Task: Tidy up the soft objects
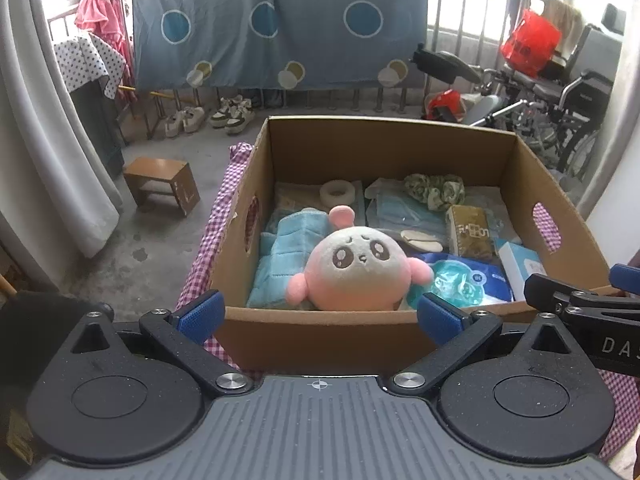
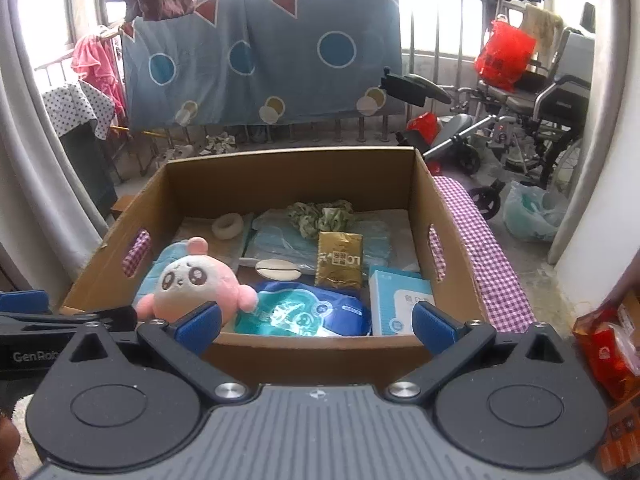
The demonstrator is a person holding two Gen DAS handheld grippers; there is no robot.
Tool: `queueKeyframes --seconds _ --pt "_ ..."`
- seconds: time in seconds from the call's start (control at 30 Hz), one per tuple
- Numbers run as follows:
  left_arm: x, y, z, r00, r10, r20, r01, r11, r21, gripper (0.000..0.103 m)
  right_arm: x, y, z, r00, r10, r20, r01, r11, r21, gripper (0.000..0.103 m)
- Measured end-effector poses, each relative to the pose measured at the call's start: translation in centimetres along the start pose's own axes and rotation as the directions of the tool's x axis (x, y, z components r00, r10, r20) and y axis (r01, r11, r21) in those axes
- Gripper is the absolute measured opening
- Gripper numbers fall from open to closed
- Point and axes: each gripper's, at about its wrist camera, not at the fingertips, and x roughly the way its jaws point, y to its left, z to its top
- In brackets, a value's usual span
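A pink and white plush toy point(image 1: 356, 266) lies inside the cardboard box point(image 1: 320, 330), near its front wall, resting on a folded blue cloth point(image 1: 286, 248). The same plush toy point(image 2: 196, 280) shows at the front left of the box point(image 2: 320, 350) in the right wrist view. A green scrunchie point(image 1: 434, 190), a white tape roll point(image 1: 339, 191), face masks, a gold packet point(image 2: 340, 262) and a blue wipes pack point(image 2: 304, 314) also lie in the box. My left gripper point(image 1: 320, 314) is open just before the box's front wall, nothing between its fingers. My right gripper point(image 2: 316, 326) is open too, empty.
The box sits on a purple checked cloth point(image 2: 488, 264). A small wooden stool point(image 1: 162, 184) stands on the floor to the left. Wheelchairs point(image 2: 532, 120) and a stroller are at the right. Red snack packets point(image 2: 612, 352) lie at the right edge. A grey curtain point(image 1: 52, 160) hangs left.
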Motion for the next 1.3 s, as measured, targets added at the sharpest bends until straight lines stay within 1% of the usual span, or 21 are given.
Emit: queueKeyframes --seconds 0.23,0.4,1.3 --pt "0.15 -0.01 -0.14 1.000 0.001 -0.022 -0.001 1.000 0.007 0.103 0.30 -0.44 -0.17 1.000 -0.004 -0.018 0.004 1.000 -0.006 0.103" --pt "-0.09 0.09 -0.10 1.000 0.007 -0.015 -0.007 1.000 0.005 0.103 0.05 -0.22 -0.22 1.000 -0.009 -0.014 0.009 1.000 -0.030 0.103" --pt "-0.17 -0.15 -0.36 1.000 0.016 -0.023 -0.016 1.000 0.015 0.103 0.16 -0.53 -0.24 1.000 -0.007 -0.024 0.007 1.000 -0.027 0.103"
